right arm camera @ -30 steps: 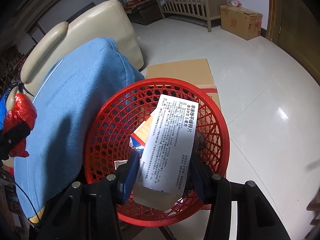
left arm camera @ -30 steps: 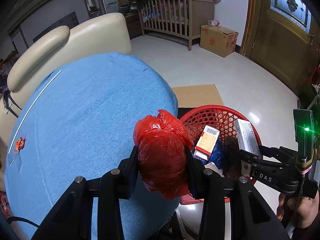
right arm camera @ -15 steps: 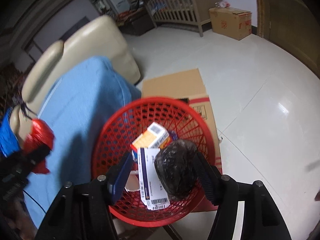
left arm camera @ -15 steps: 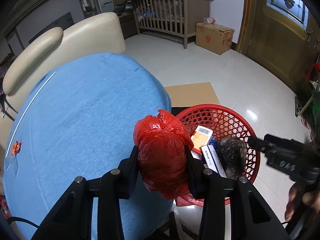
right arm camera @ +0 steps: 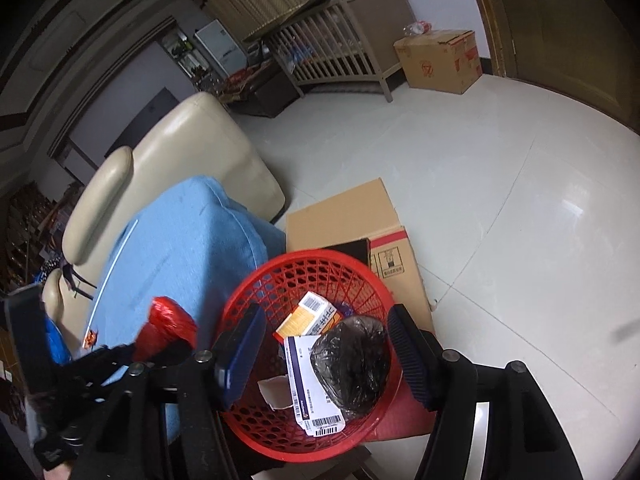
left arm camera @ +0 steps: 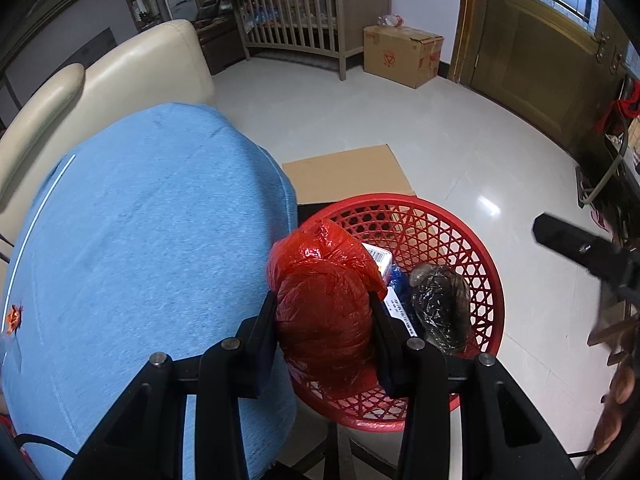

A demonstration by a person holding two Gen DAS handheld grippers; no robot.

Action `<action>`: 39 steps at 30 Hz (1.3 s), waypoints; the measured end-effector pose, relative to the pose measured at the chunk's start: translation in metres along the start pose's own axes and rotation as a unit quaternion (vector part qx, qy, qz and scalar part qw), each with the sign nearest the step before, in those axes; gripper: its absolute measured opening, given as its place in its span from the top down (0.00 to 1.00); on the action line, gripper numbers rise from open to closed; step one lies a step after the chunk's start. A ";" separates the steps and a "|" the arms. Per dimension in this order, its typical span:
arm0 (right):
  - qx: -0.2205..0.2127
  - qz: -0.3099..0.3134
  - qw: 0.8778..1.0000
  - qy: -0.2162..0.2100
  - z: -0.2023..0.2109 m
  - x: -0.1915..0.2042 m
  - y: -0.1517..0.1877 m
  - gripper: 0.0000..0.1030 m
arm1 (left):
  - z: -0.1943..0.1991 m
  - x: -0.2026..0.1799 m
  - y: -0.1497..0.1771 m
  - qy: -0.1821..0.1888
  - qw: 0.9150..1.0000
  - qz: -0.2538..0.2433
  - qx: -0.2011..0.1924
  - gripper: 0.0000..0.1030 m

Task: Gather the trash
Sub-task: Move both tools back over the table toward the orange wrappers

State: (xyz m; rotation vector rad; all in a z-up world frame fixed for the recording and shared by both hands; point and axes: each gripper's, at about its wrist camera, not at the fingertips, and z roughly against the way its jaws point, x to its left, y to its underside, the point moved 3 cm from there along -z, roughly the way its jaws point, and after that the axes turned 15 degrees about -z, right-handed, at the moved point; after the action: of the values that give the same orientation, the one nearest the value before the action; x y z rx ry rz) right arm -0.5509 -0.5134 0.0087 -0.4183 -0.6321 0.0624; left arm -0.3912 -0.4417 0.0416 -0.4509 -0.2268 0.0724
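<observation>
My left gripper (left arm camera: pixel 324 312) is shut on a crumpled red plastic bag (left arm camera: pixel 324 300) and holds it over the left rim of the red mesh basket (left arm camera: pixel 476 264). The bag also shows in the right wrist view (right arm camera: pixel 166 330). My right gripper (right arm camera: pixel 324 350) is open and empty, raised above the basket (right arm camera: pixel 276 280). In the basket lie a white box with a barcode (right arm camera: pixel 312 388), an orange and white box (right arm camera: pixel 310 314) and a black plastic wad (right arm camera: pixel 352 364).
The basket stands beside a table with a blue cloth (left arm camera: pixel 132 248). A small red scrap (left arm camera: pixel 14 316) lies at the cloth's left edge. A flat cardboard box (right arm camera: pixel 348 216) lies on the floor behind the basket. A cream sofa (right arm camera: pixel 180 148) stands beyond the table.
My right gripper opened, dropped the white box into the basket, and has pulled up and back. My left gripper carried the red bag to the right, over the basket's rim.
</observation>
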 end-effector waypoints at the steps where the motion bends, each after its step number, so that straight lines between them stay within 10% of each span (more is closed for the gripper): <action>1: -0.003 -0.001 1.000 -0.002 0.002 0.000 -0.002 0.35 | -0.001 -0.001 -0.001 0.000 1.000 -0.003 0.001 0.58; 9: -0.024 -0.008 1.000 -0.017 0.016 -0.002 -0.012 0.35 | -0.017 -0.010 -0.009 0.012 1.000 -0.015 0.014 0.55; 13: -0.027 -0.007 0.999 -0.022 0.019 0.001 -0.013 0.35 | -0.025 -0.007 -0.013 0.027 0.999 -0.004 0.026 0.32; 21: -0.031 0.001 0.999 -0.035 0.024 0.013 -0.011 0.35 | -0.001 0.026 -0.005 0.025 0.999 0.036 0.001 0.31; 31: 0.005 0.051 0.998 -0.049 0.007 0.064 0.020 0.34 | 0.053 0.124 0.069 -0.037 0.990 0.131 -0.027 0.31; 39: 0.061 0.125 0.989 -0.057 -0.024 0.131 0.074 0.34 | 0.080 0.220 0.165 -0.092 0.965 0.244 -0.026 0.31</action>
State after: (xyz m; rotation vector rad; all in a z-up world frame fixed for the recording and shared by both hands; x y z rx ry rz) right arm -0.4260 -0.4307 0.0356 -0.3752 -0.6814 0.3652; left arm -0.1993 -0.2337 0.0829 -0.5458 -0.2973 0.5939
